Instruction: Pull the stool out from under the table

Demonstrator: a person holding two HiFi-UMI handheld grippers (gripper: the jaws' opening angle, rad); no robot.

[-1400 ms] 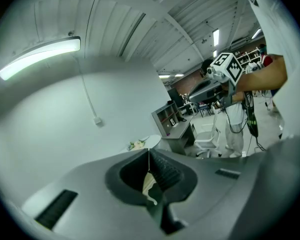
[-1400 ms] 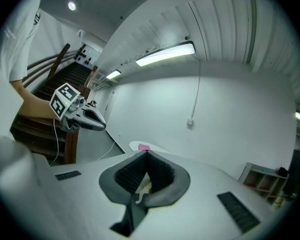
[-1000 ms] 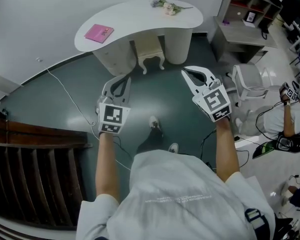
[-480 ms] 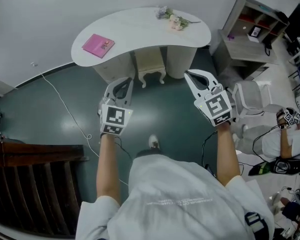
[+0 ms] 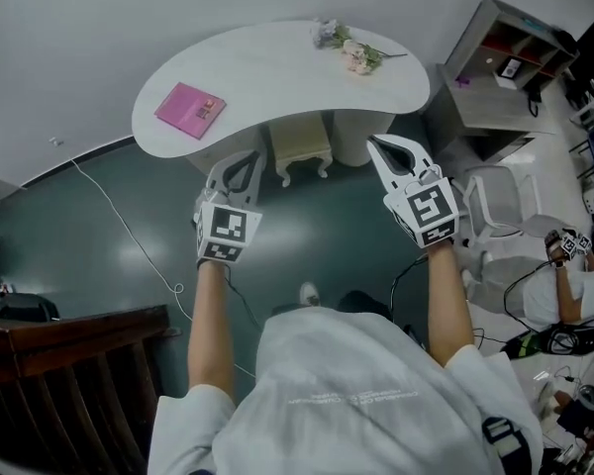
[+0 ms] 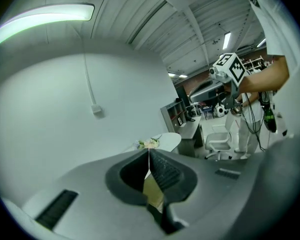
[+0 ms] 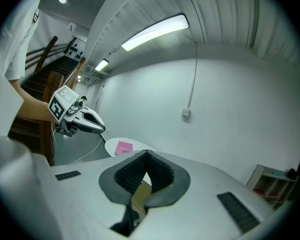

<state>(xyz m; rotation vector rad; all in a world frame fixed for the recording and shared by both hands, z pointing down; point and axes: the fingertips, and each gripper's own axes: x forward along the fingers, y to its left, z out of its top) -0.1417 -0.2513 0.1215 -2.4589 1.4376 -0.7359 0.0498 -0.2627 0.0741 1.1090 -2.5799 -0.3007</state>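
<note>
Pink book (image 5: 189, 109): laid on the left end of the white table (image 5: 277, 67), cover print too small to be read. Left hand-held gripper (image 5: 244, 158): jaws clenched, nothing held, raised near the table edge. Stool (image 5: 302, 139): cream, tucked under the table, untouched. Flowers (image 5: 348, 49): laid at the table's right end. Right hand-held gripper (image 5: 378, 146): clenched, empty, marked by a square-patterned cube.

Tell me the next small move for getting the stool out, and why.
Probably step in and lower both grippers toward the stool. It sits tucked under the white table, untouched. The left gripper and right gripper are both shut and empty, held in the air short of the table's edge. They look too far from the stool to grip it yet.
</note>
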